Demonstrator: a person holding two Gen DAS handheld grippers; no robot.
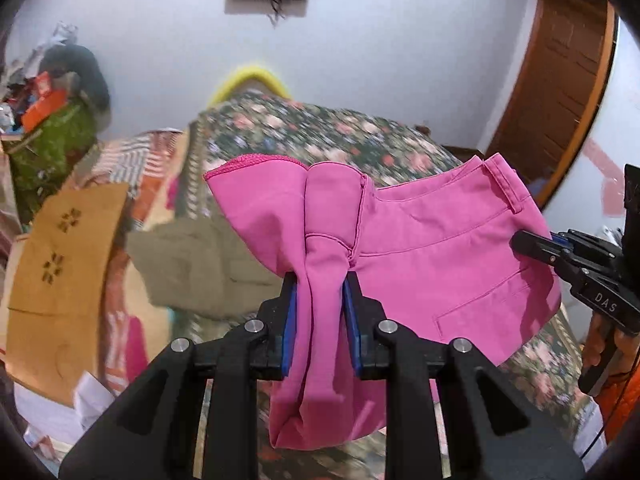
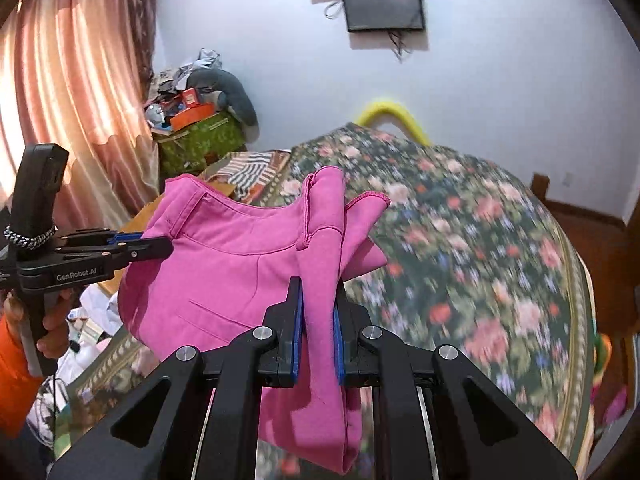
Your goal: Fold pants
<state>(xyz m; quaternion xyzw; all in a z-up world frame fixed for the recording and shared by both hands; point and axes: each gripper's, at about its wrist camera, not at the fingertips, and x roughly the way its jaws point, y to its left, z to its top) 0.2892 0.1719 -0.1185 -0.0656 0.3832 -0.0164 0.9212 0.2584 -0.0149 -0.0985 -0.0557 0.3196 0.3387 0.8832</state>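
Pink pants (image 1: 432, 248) hang in the air between my two grippers, above the bed. My left gripper (image 1: 320, 280) is shut on a bunched part of the pants near the crotch seam, and cloth hangs down between its blue pads (image 1: 289, 320). My right gripper (image 2: 318, 284) is shut on another bunched fold of the pants (image 2: 224, 264). In the left wrist view the right gripper (image 1: 520, 240) pinches the waistband side at right. In the right wrist view the left gripper (image 2: 164, 246) pinches the pants' left edge.
A bed with a floral cover (image 2: 460, 240) lies under the pants. Folded clothes, an olive garment (image 1: 192, 260) and a brown cloth (image 1: 68, 260) lie at left. A cluttered green box (image 2: 200, 140), a curtain (image 2: 68, 100) and a wooden door (image 1: 560, 92) surround the bed.
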